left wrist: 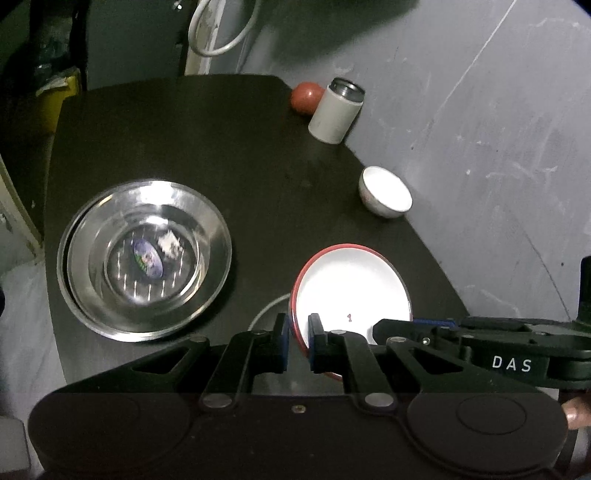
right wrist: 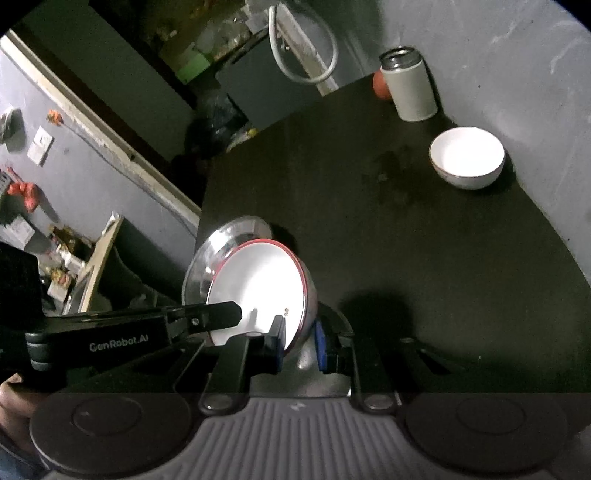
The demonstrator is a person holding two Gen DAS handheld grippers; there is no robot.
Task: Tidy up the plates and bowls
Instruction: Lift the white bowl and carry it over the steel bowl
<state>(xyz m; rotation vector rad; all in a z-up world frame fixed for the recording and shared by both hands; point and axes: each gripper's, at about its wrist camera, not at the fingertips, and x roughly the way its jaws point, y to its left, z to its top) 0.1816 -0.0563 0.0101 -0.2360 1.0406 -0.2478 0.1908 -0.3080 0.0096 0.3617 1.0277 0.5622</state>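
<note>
The red-rimmed white bowl (left wrist: pixel 351 284) is pinched at its rim by both the left claw (left wrist: pixel 298 338) and the right claw (right wrist: pixel 300 341), beside the steel bowls (left wrist: pixel 144 258) at the tabletop's (left wrist: pixel 258 155) near-left edge. The middle lies bare. Arms read "DAS" and "GenRobot.AI".

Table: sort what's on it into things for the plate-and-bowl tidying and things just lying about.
For the job:
- red-rimmed plate, held by both grippers
- steel bowls, nested
- white bowl
- left gripper
- right gripper

Lying about:
- white flask
- red ball
- white cable
</note>
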